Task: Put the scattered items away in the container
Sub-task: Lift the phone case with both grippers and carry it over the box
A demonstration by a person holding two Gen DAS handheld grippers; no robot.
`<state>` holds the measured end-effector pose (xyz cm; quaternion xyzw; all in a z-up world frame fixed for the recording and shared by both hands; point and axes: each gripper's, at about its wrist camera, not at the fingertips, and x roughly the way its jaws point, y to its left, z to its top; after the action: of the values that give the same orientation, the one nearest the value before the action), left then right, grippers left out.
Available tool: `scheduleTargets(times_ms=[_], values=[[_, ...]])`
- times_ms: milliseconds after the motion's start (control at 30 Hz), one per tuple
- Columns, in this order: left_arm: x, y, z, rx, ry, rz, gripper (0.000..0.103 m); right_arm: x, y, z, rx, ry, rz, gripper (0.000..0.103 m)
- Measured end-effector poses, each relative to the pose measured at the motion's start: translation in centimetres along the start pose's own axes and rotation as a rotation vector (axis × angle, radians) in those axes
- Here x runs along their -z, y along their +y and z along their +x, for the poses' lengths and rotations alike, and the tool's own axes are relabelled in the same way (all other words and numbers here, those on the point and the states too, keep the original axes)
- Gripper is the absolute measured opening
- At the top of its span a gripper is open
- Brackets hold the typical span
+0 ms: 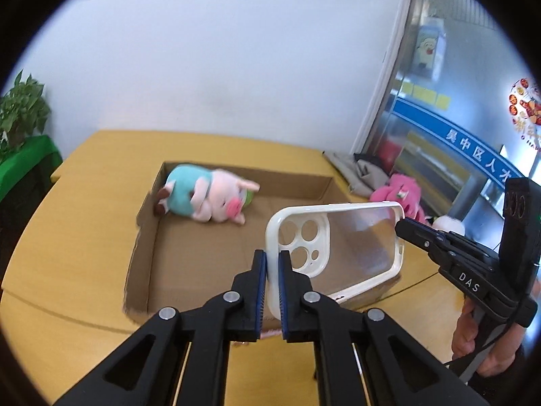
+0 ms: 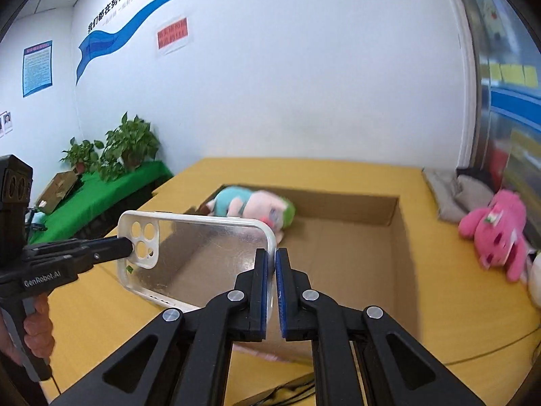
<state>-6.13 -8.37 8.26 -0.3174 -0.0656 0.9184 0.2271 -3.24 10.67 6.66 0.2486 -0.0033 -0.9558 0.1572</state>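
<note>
two plush toys (image 2: 252, 208), one phone case (image 2: 199, 257)

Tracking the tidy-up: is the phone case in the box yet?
Not yet: the phone case hangs above the box, clamped at both ends.

white wall (image 2: 304, 84) with blue ribbon decal (image 2: 111, 37), potted plants (image 2: 132, 145) on green-covered bench (image 2: 101, 189).

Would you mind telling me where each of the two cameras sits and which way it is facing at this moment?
Left wrist: on the left gripper, looking forward and downward over the cardboard box; its jaws clamp the phone case at the camera-hole end; the right gripper and a hand show at right.
Right wrist: on the right gripper, facing the same box; it clamps the case's other end; the left gripper shows at left.
Shared: case, box, pig plush, pink plush, table.
</note>
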Motion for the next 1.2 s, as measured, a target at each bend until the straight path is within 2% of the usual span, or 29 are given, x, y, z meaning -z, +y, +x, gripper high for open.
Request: scheduleTargets(times_ms=[100, 300, 500, 600, 800, 967, 1033, 1067, 1100, 1200], values=[[-2.0, -0.6, 0.2, 0.033, -0.021, -0.004, 0.006, -1.8, -1.1, -0.8, -0.002, -0.035, 0.003, 0.005], [-5.5, -1.7, 1.8, -0.019, -0.034, 0.018, 0.006, -4.0, -2.2, 0.4, 0.018, -0.048, -0.008, 0.005], [-9.1, -1.5, 5.1, -0.072, -0.003, 0.056, 0.006, -6.3, -4.6, 4.7, 0.018, 0.014, 0.031, 0.006], [-10.5, -1.5, 6.9, -0.079, 0.024, 0.071, 0.006, -7.4, -5.6, 6.1, 0.045, 0.032, 0.009, 0.006], [-12.4, 0.1, 9.6, -0.02, 0.061, 0.022, 0.006, -10.2, -7.6, 9.2, 0.045, 0.086, 0.009, 0.006], [-14.2, 1.6, 11.8, -0.009, 0.085, 0.02, 0.006, -11.8, -8.2, 11.4, 0.032, 0.119, 0.003, 0.006], [-15.1, 1.6, 13.2, -0.026, 0.107, 0.026, 0.006, -12.4, -8.4, 12.5, 0.03, 0.134, 0.002, 0.006], [-15.4, 1.6, 13.7, -0.081, 0.105, -0.009, 0.006, -12.6, -8.5, 13.1, 0.029, 0.141, 0.006, 0.006], [-15.6, 1.6, 14.4, -0.094, 0.114, 0.001, 0.006, -12.7, -8.8, 13.9, 0.025, 0.151, 0.014, 0.006], [-16.2, 1.5, 16.4, -0.101, 0.138, 0.016, 0.006, -12.6, -10.0, 16.3, 0.023, 0.186, 0.046, 0.006]])
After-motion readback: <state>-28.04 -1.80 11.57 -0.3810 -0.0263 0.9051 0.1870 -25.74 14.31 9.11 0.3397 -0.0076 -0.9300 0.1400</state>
